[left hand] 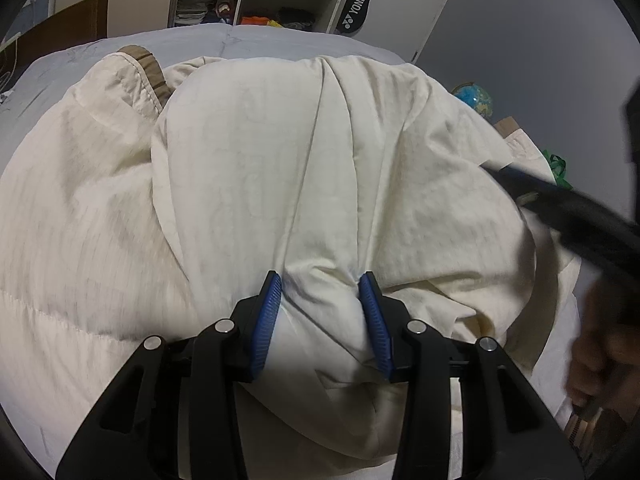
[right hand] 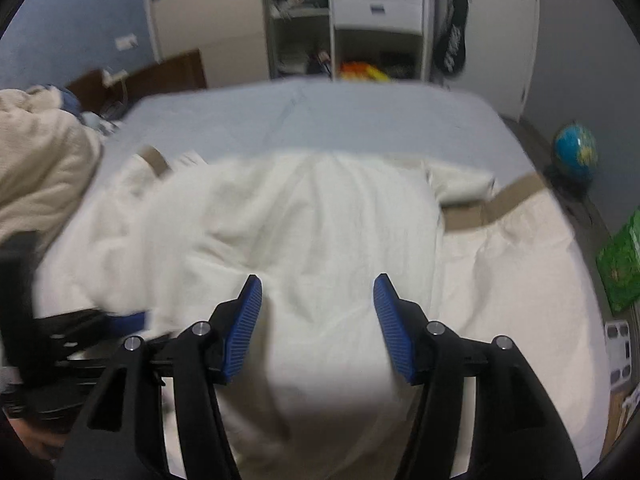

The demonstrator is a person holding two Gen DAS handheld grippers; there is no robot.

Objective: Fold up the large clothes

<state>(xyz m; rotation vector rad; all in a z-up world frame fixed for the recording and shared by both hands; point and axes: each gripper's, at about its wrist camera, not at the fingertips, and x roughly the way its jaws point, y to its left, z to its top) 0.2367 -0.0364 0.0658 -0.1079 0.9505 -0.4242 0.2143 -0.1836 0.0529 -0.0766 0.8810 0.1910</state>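
Note:
A large cream garment (left hand: 280, 140) with tan bands lies bunched on the bed. My left gripper (left hand: 320, 280) is shut on a gathered fold of it, and the cloth puckers between the blue pads (left hand: 268, 320). In the right wrist view the same garment (right hand: 320, 208) spreads below my right gripper (right hand: 319, 280), whose jaws stand wide apart and open; cloth lies between the pads without being pinched. This view is blurred. The right gripper (left hand: 580, 216) shows as a dark blur at the right of the left wrist view. The left gripper (right hand: 80, 332) sits at the lower left of the right wrist view.
A grey-blue sheet (right hand: 320, 112) covers the bed. A beige fluffy blanket (right hand: 40, 160) is heaped at its left. Open wardrobe shelves (right hand: 320, 32) and a black racket bag (left hand: 356, 8) stand beyond. A globe (right hand: 576, 152) and a green bag (right hand: 620, 260) sit on the floor at right.

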